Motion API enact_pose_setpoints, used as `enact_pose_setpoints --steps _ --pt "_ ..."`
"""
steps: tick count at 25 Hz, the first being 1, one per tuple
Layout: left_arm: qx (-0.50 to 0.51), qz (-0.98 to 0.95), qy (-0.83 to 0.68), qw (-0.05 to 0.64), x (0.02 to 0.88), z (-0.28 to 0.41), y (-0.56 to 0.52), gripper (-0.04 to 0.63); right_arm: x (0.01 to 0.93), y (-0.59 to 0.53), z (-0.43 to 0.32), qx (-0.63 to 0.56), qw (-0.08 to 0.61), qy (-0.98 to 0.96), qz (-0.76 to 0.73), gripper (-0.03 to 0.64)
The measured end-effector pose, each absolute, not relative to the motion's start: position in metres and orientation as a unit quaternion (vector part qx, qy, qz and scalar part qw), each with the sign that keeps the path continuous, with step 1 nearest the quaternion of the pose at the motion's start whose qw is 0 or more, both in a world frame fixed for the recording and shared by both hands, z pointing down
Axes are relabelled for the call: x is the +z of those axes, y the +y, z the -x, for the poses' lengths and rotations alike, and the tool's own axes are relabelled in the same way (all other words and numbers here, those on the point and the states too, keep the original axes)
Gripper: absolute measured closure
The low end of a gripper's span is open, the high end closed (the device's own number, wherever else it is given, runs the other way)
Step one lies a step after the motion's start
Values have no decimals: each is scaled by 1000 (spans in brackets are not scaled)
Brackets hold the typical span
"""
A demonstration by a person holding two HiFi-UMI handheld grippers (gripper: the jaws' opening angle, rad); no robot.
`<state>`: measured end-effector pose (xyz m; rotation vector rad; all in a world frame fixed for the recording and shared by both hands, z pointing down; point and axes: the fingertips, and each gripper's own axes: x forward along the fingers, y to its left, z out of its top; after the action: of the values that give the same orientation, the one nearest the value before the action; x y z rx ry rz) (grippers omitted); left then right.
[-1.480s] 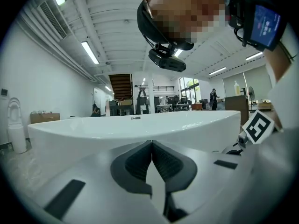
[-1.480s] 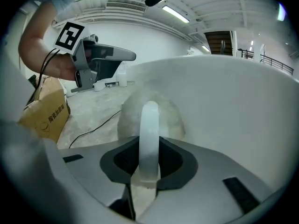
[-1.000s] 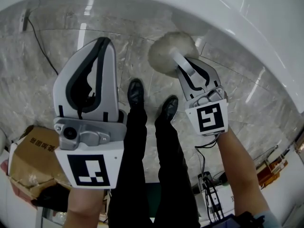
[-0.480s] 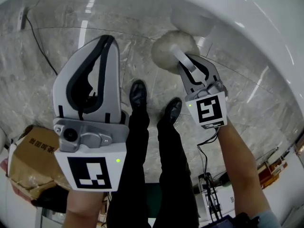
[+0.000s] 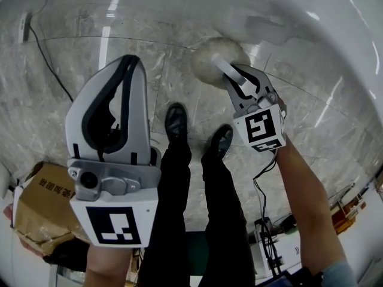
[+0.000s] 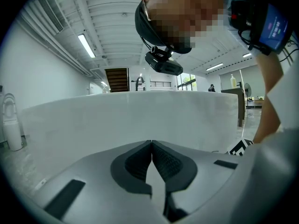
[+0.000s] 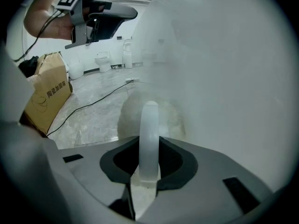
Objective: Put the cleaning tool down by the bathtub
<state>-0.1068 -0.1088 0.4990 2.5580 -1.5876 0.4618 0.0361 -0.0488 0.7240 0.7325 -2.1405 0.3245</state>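
Head view: since a second ago the right gripper [image 5: 237, 80] has eased farther from the person toward the bathtub [image 5: 335, 34], carrying the cleaning tool [image 5: 213, 61] so that its fluffy round head now sits closer under the tub's white wall, while the left gripper [image 5: 130, 62] has sunk slightly nearer and the shoes [image 5: 175, 119] have shifted a little. The tool's long axis runs along its pale flat handle, from the right jaws outward to the far left, with the fluffy head leading, low over the marble floor [image 5: 72, 70]; whether it touches floor or tub cannot be told. The right jaws are clamped on the handle [image 7: 149, 125]. The left gripper's pads [image 6: 163, 160] are pressed together with nothing between them. A cardboard box [image 5: 42, 202] lies near left.
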Motion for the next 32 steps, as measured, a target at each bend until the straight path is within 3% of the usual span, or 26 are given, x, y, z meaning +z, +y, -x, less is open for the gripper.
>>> enact_pose_setpoints --steps 32 --pt "154 -840 -517 53 513 114 -107 578 838 -42 -39 113 508 -828 -211 517"
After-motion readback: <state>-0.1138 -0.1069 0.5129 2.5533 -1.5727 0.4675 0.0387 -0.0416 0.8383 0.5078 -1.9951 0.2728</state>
